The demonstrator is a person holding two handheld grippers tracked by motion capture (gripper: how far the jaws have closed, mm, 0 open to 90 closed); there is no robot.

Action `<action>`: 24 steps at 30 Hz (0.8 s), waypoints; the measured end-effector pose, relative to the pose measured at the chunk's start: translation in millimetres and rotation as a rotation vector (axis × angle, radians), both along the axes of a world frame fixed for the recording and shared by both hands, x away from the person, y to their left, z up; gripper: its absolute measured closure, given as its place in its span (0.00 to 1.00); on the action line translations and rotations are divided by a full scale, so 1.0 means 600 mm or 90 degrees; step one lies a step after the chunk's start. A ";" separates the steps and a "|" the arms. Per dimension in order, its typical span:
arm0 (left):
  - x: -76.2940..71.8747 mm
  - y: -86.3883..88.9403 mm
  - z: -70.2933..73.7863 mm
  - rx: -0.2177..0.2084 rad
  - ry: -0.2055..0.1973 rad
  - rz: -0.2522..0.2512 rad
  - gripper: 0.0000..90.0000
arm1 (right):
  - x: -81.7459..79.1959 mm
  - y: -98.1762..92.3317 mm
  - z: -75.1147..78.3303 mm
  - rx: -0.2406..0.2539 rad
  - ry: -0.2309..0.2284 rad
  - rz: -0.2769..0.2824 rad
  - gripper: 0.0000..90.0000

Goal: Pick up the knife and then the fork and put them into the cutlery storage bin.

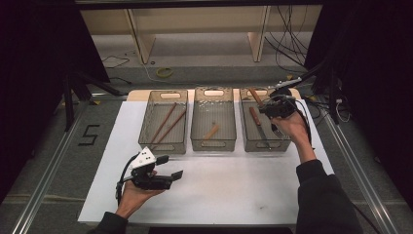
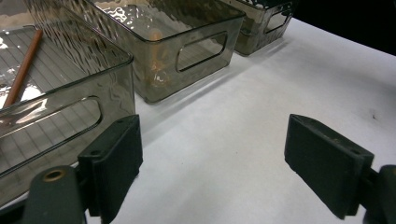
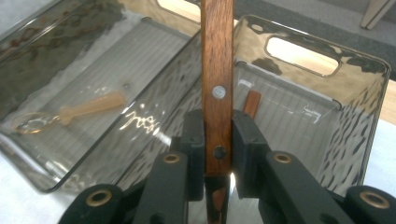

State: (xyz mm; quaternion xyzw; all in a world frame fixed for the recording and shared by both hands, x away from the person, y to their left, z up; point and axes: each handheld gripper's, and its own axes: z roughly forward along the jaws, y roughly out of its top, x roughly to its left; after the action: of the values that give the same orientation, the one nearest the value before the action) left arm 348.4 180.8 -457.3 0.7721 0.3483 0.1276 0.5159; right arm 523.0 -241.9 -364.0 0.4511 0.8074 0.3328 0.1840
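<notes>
So we've got the bench [image 1: 219, 187] with its white top, and three smoky clear bins lined up along the far side. The left bin [image 1: 163, 141] has a pair of chopsticks [image 1: 165, 126] lying in it, the middle bin [image 1: 213, 139] has a small spoon with a pale handle [image 3: 88, 108], and the right bin [image 1: 249, 141] holds a wooden-handled knife [image 1: 258, 124] on its floor. Our right gripper [image 3: 218, 135] hangs over that right bin, jaws clamped on the wooden handle [image 3: 217, 70] of another knife, which stands upright between them. Our left gripper [image 1: 171, 168] sits low over the near-left bench, jaws wide, nothing between them.
</notes>
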 end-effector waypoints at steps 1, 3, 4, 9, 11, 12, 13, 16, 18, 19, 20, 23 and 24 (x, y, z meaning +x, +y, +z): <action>0.000 0.001 0.000 0.001 -0.001 -0.002 0.21 | 0.004 0.000 -0.002 0.001 0.003 -0.004 0.86; -0.001 0.000 0.000 -0.002 -0.003 -0.001 0.21 | 0.010 -0.001 -0.005 -0.001 0.005 -0.012 0.86; -0.002 -0.001 -0.001 -0.003 -0.004 -0.002 0.21 | 0.014 -0.002 -0.008 0.001 0.006 -0.016 0.86; -0.003 -0.003 -0.003 0.001 -0.001 -0.004 0.20 | 0.023 -0.001 -0.017 0.000 0.012 -0.035 0.86; -0.003 -0.002 -0.003 0.002 0.000 -0.003 0.20 | 0.026 -0.002 -0.020 0.001 0.010 -0.043 0.86; -0.003 -0.002 -0.004 0.003 -0.001 -0.003 0.20 | 0.027 -0.002 -0.021 0.004 0.007 -0.046 0.86; -0.002 -0.002 -0.005 0.004 0.000 -0.002 0.20 | 0.028 -0.002 -0.023 0.003 0.008 -0.049 0.86; -0.003 -0.002 -0.005 0.005 -0.002 -0.001 0.20 | 0.032 -0.002 -0.026 0.003 0.003 -0.063 0.86; -0.003 -0.002 -0.005 0.004 -0.003 0.000 0.20 | 0.035 -0.003 -0.029 0.004 0.007 -0.065 0.86; -0.003 -0.002 -0.005 0.004 -0.003 -0.001 0.20 | 0.036 -0.003 -0.030 0.001 0.006 -0.068 0.86; -0.003 -0.002 -0.005 0.004 -0.003 -0.001 0.20 | 0.037 -0.003 -0.032 -0.001 0.007 -0.070 0.86; -0.002 -0.001 -0.005 0.005 -0.003 0.000 0.20 | 0.039 -0.003 -0.037 0.002 0.008 -0.079 0.86; -0.002 -0.001 -0.006 0.007 -0.002 0.000 0.20 | 0.040 -0.003 -0.040 0.002 0.010 -0.079 0.86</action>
State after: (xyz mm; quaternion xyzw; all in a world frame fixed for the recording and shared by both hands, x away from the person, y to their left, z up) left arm 347.0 180.0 -460.8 0.7747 0.3465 0.1308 0.5125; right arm 546.8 -243.8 -387.7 0.5035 0.7787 0.3183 0.1971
